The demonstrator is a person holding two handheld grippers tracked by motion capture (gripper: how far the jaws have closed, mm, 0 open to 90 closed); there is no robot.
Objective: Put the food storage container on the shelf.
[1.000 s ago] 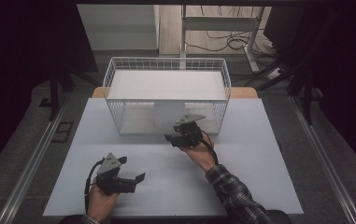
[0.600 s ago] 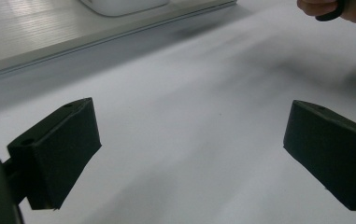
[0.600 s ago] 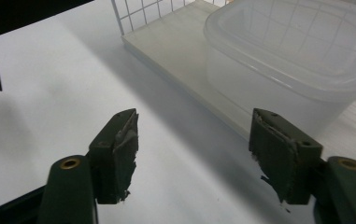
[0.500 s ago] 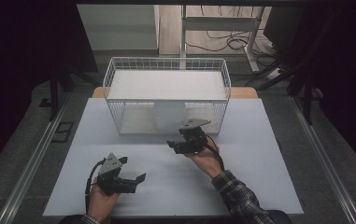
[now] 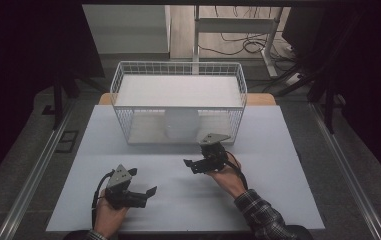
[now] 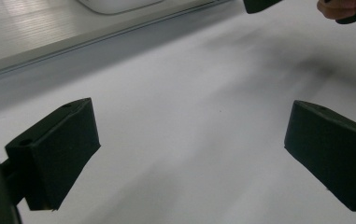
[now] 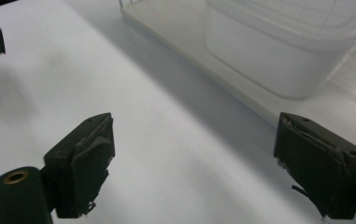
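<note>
A white wire basket [image 5: 178,95] stands at the back of the white table top, with a white plastic tub [image 5: 182,125] inside it. The tub [image 7: 278,60] looms close in the right gripper view. My right gripper [image 5: 191,166] hovers just in front of the basket, pointing left. Its jaws [image 7: 203,172] have just been opening and stand wide apart with nothing between them. My left gripper [image 5: 144,182] rests near the front left, pointing right. It [image 6: 189,154] is open over bare table, with nothing between its fingers.
The white table top [image 5: 278,190] spreads around both hands. The basket's wire front wall [image 5: 143,125] lies close behind the right gripper. Dark floor, cables and table legs lie beyond the far edge. A plaid sleeve [image 5: 260,217] enters from the bottom.
My right gripper has drawn back from the basket front, toward the near right, and its jaws have spread apart. The left gripper has kept still.
</note>
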